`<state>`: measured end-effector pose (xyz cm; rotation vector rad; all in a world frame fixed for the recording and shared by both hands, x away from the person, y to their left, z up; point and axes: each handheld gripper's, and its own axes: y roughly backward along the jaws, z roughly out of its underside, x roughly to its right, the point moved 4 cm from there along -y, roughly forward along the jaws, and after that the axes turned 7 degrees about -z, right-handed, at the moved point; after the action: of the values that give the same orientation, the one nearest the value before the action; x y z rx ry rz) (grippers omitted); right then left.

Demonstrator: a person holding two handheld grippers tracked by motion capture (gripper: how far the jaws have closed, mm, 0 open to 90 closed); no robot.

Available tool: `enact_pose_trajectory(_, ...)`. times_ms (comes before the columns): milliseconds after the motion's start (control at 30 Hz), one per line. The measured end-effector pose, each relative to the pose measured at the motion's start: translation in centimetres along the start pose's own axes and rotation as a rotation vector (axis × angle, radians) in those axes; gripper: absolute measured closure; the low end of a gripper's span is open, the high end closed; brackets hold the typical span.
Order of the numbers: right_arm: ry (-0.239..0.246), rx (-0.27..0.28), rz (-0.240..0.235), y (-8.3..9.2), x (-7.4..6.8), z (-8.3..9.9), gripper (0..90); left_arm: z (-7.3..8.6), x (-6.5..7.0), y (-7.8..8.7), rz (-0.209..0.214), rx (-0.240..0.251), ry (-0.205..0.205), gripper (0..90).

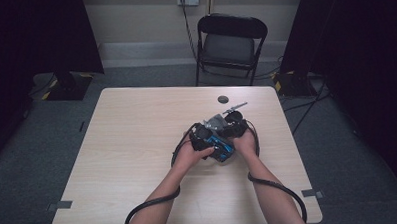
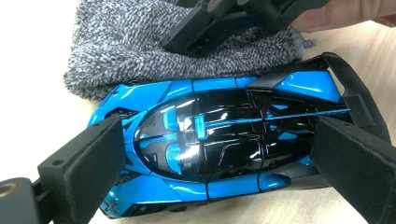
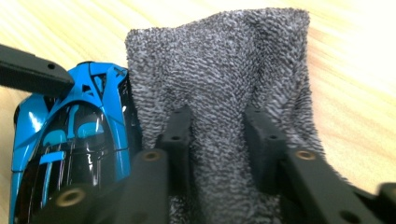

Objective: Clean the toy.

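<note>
1. Forearms enter from the near edge of the table (image 1: pixel 136 119), each hand carrying a gripper with a black cable looping back from it.
2. Toy car (image 2: pixel 219 140), blue and black, is the landmark: it lies on the table's right-of-centre part, between the two hands.
3. Left gripper (image 2: pixel 217 158) straddles the car lengthwise, one jaw pressed against its nose and the other against its tail, so it is clamped on the car.
4. Grey cloth (image 3: pixel 224 93) lies touching the car's side, on the far side of the car from the left gripper's camera.
5. Right gripper (image 3: pixel 217 135) has its jaws pinched together on a raised fold of the cloth, just beside the car.
6. Beyond the car, farther from the person, a small dark round disc (image 1: pixel 223 99) and a thin grey tool (image 1: pixel 235 108) lie on the table.
7. Well beyond the car, past the table's far edge, a black folding chair (image 1: pixel 230 43) stands against the wall.
</note>
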<state>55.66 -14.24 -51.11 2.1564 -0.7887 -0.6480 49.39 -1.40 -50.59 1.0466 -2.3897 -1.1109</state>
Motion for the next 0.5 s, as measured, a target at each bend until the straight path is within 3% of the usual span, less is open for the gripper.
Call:
enact_pose_trajectory(67,0.038,-0.004,-0.008,0.04,-0.04,0.08,72.5,-0.01,-0.01,-0.01,0.0,0.0,-0.001,3.2)
enact_pose_trajectory(500,0.116,-0.037,-0.049,0.82,0.23,0.63,76.1,-0.01,-0.01,-0.02,0.0,0.0,0.002,3.2)
